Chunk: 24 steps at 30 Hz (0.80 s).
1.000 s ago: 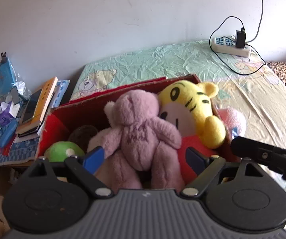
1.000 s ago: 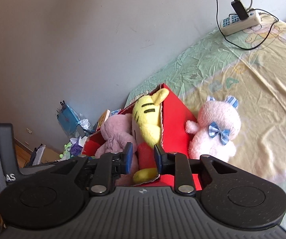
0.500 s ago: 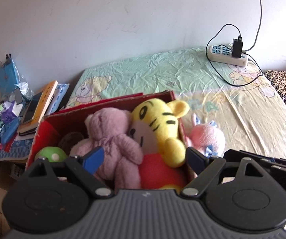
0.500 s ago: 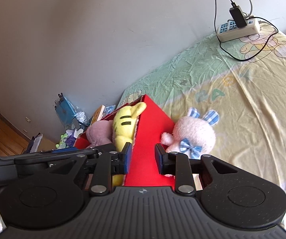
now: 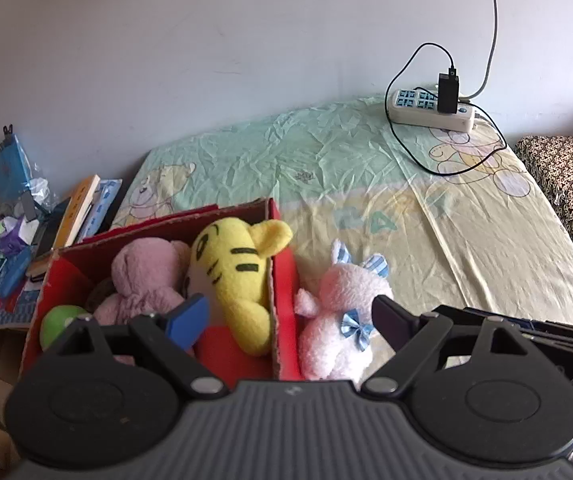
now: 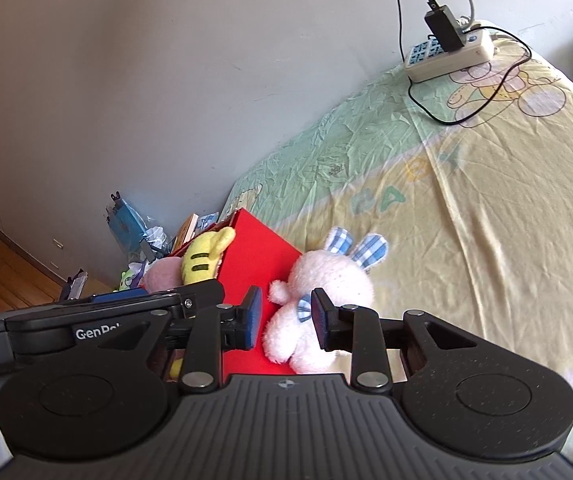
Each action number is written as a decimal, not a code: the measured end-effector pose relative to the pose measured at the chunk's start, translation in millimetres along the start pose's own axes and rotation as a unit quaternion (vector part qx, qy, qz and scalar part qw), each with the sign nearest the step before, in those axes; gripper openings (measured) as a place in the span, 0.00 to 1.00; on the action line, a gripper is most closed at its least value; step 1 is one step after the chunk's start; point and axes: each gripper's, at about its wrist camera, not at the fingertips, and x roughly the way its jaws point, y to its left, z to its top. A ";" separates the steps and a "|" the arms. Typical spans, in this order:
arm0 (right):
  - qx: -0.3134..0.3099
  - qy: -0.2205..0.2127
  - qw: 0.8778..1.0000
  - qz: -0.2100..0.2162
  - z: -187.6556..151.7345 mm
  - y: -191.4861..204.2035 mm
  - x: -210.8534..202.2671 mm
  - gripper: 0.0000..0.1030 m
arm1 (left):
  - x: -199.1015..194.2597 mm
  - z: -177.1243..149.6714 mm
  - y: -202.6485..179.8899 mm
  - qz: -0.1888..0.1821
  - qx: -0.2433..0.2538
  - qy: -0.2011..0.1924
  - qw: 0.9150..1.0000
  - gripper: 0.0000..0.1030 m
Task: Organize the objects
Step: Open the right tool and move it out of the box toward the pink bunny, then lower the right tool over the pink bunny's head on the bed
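Note:
A red cardboard box (image 5: 284, 280) stands on the bed and holds a mauve teddy bear (image 5: 142, 276), a yellow tiger plush (image 5: 234, 276) and a green ball (image 5: 60, 320). A pink rabbit plush (image 5: 342, 312) with a blue bow sits on the sheet against the box's right wall. My left gripper (image 5: 290, 320) hangs open above the box wall, gripping nothing. In the right wrist view, my right gripper (image 6: 286, 316) has its jaws opening in front of the pink rabbit (image 6: 322, 292), beside the red box (image 6: 258, 256); the pads do not press on it.
A white power strip (image 5: 430, 110) with a black charger and cables lies at the bed's far end by the wall. Books and clutter (image 5: 66, 216) sit on a low stand left of the box. A patterned cushion (image 5: 570, 184) borders the bed's right edge.
Both grippers have shifted right, from over the box's plush toys toward the pink rabbit. The right gripper's jaws have spread wider. The left gripper's jaws are unchanged.

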 end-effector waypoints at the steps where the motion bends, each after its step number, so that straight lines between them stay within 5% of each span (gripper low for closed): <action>1: 0.001 0.001 1.000 0.000 1.0 -2.9 -1.6 0.32 | 0.5 0.1 -3.6 0.001 0.001 0.001 1.000 0.85; 14: 0.030 0.016 0.999 0.000 4.5 -48.1 -20.1 0.33 | 8.7 -14.2 -50.6 -0.004 0.014 0.028 1.000 0.85; 24: 0.048 0.055 0.997 0.004 -5.7 -82.8 -14.1 0.33 | 25.0 -66.5 -77.2 -0.027 0.041 0.049 0.998 0.85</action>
